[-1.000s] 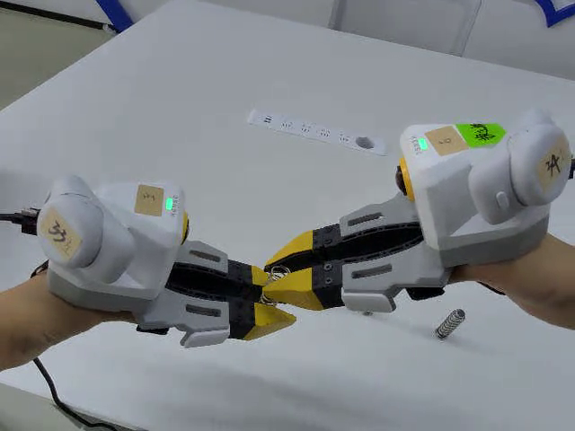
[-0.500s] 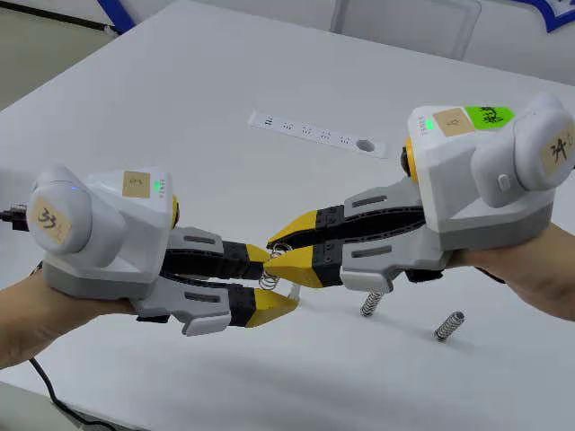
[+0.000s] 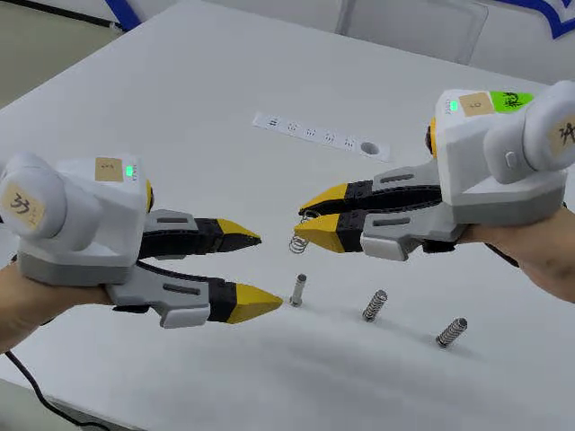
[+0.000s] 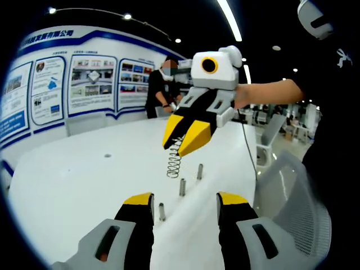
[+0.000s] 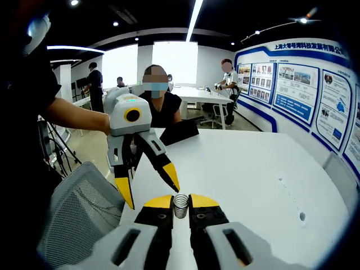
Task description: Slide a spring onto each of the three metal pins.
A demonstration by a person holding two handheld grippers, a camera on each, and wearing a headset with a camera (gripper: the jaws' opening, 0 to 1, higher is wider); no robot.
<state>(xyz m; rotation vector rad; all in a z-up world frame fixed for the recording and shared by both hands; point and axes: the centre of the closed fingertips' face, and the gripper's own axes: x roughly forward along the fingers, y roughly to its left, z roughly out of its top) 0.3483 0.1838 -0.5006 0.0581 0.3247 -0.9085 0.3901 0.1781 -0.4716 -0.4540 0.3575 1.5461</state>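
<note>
While right gripper pinches spring; left gripper, labelled "33", jaws spread; pin upright nearby.

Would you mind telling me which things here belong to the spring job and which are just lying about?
Job: spring in the right gripper; bare pin; middle pin and end pin, both wearing springs; open left gripper.
Lying about: power strip; mesh chair.

White table, three pins, power strip
</note>
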